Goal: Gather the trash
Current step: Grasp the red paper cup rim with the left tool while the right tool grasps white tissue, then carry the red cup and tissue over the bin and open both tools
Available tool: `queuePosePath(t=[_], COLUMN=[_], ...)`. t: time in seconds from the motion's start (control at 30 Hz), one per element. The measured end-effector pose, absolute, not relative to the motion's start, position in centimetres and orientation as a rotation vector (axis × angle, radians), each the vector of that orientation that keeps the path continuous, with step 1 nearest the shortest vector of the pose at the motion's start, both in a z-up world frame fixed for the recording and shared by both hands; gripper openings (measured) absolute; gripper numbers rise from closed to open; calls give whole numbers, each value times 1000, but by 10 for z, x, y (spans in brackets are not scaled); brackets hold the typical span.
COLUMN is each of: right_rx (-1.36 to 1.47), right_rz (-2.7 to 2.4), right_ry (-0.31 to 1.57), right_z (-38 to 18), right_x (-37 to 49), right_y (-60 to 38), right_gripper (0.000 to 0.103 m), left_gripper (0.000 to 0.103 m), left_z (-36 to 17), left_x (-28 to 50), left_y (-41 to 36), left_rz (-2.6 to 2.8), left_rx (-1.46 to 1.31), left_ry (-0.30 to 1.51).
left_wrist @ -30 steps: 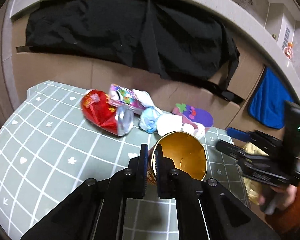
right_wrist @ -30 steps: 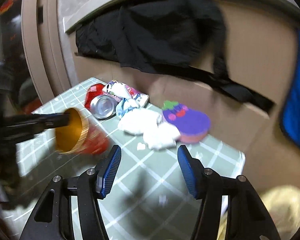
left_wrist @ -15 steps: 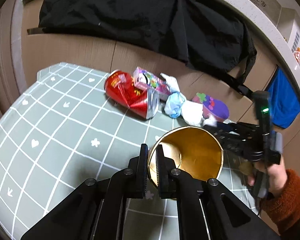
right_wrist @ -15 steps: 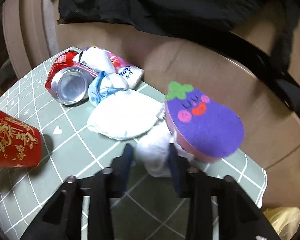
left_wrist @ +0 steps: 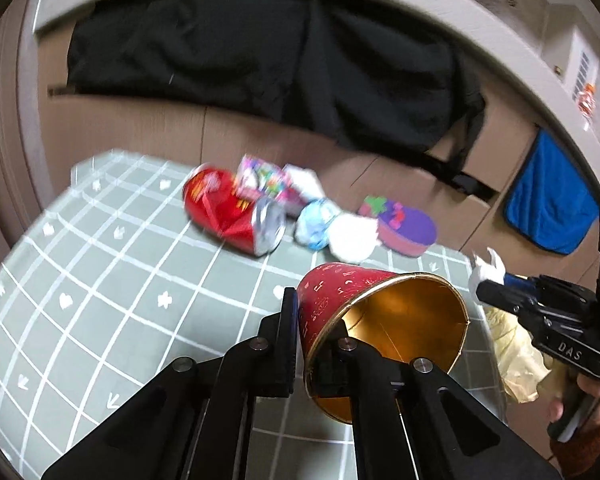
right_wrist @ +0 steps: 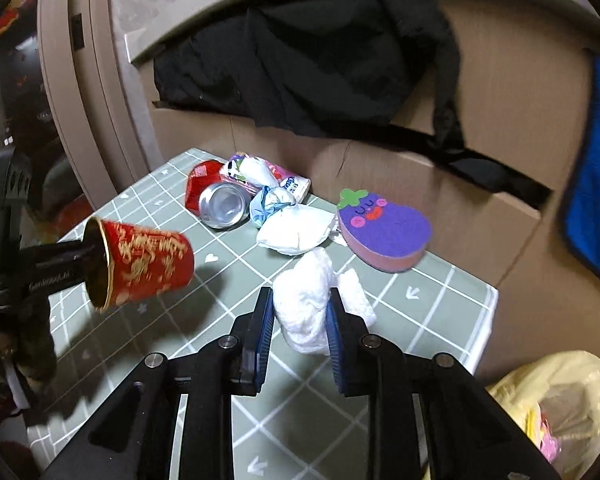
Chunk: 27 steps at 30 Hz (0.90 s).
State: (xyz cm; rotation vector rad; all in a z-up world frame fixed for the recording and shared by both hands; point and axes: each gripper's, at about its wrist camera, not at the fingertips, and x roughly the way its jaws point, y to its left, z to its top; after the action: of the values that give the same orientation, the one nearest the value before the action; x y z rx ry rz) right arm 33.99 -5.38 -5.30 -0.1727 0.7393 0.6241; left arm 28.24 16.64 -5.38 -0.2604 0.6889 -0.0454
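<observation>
Left gripper point(left_wrist: 314, 334) jaws pinched tight — right gripper point(right_wrist: 300, 312) jaws apparently clamped.

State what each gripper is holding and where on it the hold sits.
The left gripper pinches the red paper cup by its rim wall, one finger inside, one outside. The right gripper clamps a wad of white tissue across its middle.

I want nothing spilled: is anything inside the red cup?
The cup shows only a bare gold lining; the left gripper pinches its rim. The bottom is hidden.
</observation>
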Motion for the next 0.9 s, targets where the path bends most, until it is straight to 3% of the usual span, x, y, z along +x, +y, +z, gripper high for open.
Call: queuePosePath(t=[0.57,0.9], right_rx=[-88,-89], right_rz=[552,413], right_ry=[531,399], right_z=[22,62], right_x=[292,262], right_y=[-137,-211], right_gripper=[23,23], left_gripper=[5,5], left_z=[38,62], left_x=[258,257], left_y=[75,-8], left_rz=[-143,-323], left_rx=[-130,-104], left_ry=[484,432])
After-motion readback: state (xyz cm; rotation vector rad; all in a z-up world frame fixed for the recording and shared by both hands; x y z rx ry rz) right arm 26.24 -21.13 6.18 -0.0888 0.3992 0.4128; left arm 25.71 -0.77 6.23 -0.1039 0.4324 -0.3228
